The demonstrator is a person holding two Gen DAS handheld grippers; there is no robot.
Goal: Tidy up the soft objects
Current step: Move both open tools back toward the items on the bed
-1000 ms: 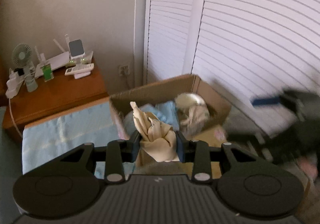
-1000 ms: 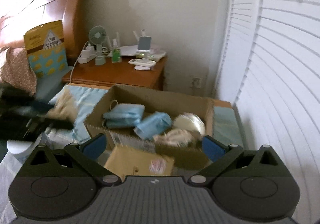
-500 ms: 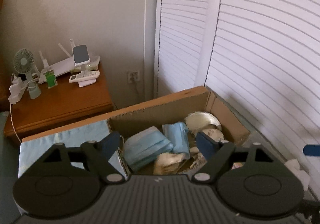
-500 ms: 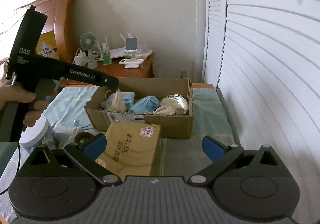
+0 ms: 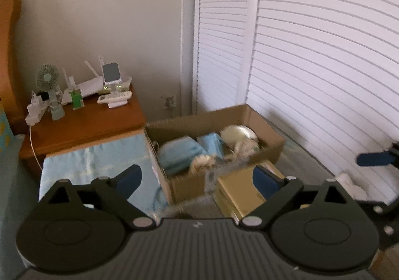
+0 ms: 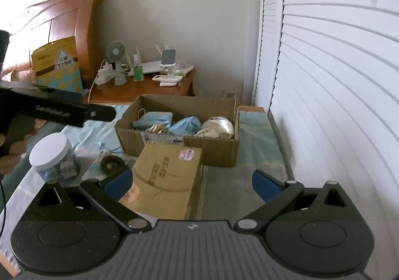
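1. The right gripper point(image 6: 192, 184) is hanging above the bed's near end with its jaws spread wide, holding nothing and touching nothing.
2. The left gripper point(image 5: 197, 179) is likewise standing wide open and empty, its blue pads point(image 5: 129, 179) framing the box beyond without touching it.
3. Just past the right gripper, a closed brown parcel point(image 6: 169, 177) is lying on the grey-green bedcover point(image 6: 244, 195), its far end butting against the cardboard box point(image 6: 214, 150).
4. Toward the bed's left edge, a clear jar with a white lid point(image 6: 51, 157) is standing upright, with a dark ring-shaped scrunchie point(image 6: 112, 164) lying just beside it.
5. The open cardboard box is sitting mid-bed, toward the shuttered side, holding the soft objects: blue face masks point(image 6: 154, 120), a crumpled blue bundle point(image 6: 187, 125), a beige cloth piece point(image 6: 155, 128) and a pale rounded item point(image 6: 219, 125) at its right end.
6. Beyond the bed's far edge, a wooden nightstand point(image 6: 147, 90) is carrying a small fan point(image 6: 116, 53) and assorted gadgets.
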